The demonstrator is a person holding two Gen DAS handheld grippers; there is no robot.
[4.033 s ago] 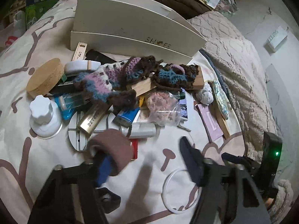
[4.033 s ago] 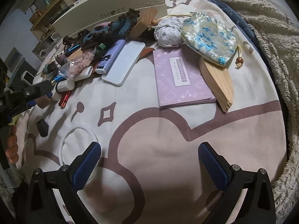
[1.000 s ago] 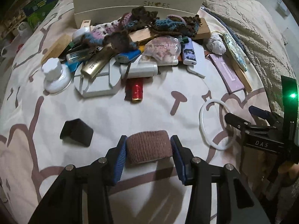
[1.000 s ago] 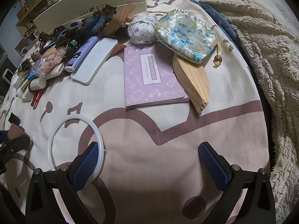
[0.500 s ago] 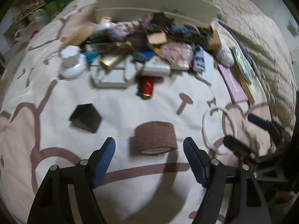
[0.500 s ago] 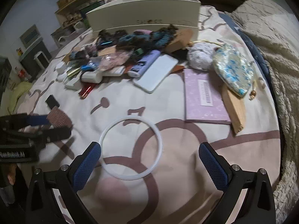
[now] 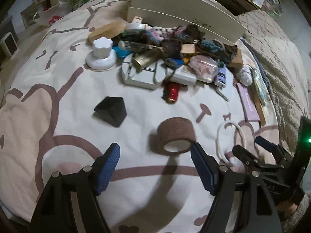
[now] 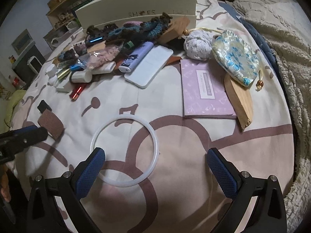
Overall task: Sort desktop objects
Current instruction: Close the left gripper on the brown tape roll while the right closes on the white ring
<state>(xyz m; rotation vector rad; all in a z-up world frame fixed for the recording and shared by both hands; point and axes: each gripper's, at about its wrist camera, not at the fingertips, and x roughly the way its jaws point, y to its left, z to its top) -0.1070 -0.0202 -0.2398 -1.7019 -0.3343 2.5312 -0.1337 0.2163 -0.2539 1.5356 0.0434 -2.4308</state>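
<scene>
A brown bandage roll (image 7: 176, 136) lies on its side on the patterned sheet, just ahead of my left gripper (image 7: 155, 150). That gripper is open, with its blue pads clear of the roll on both sides. In the right wrist view the same roll (image 8: 51, 124) shows at the far left beside the left gripper's fingers (image 8: 29, 134). A white plastic ring (image 8: 124, 117) lies flat on the sheet. My right gripper (image 8: 155, 153) hangs open above the ring's near half and holds nothing. The left wrist view shows the ring (image 7: 218, 137) right of the roll, with the right gripper (image 7: 246, 143) over it.
A black wedge block (image 7: 110, 111) sits left of the roll, and a red tube (image 7: 173, 93) lies beyond it. Farther back a mixed pile leans on a white box (image 7: 184, 13). A purple booklet (image 8: 204, 89), a brocade pouch (image 8: 235, 58) and a wooden piece (image 8: 241, 101) lie right. Fleece blanket (image 8: 291, 58) borders the right.
The left jaws opened and let go of the brown roll, which now rests on the sheet. The right gripper swung over, so the white ring now lies between its fingers.
</scene>
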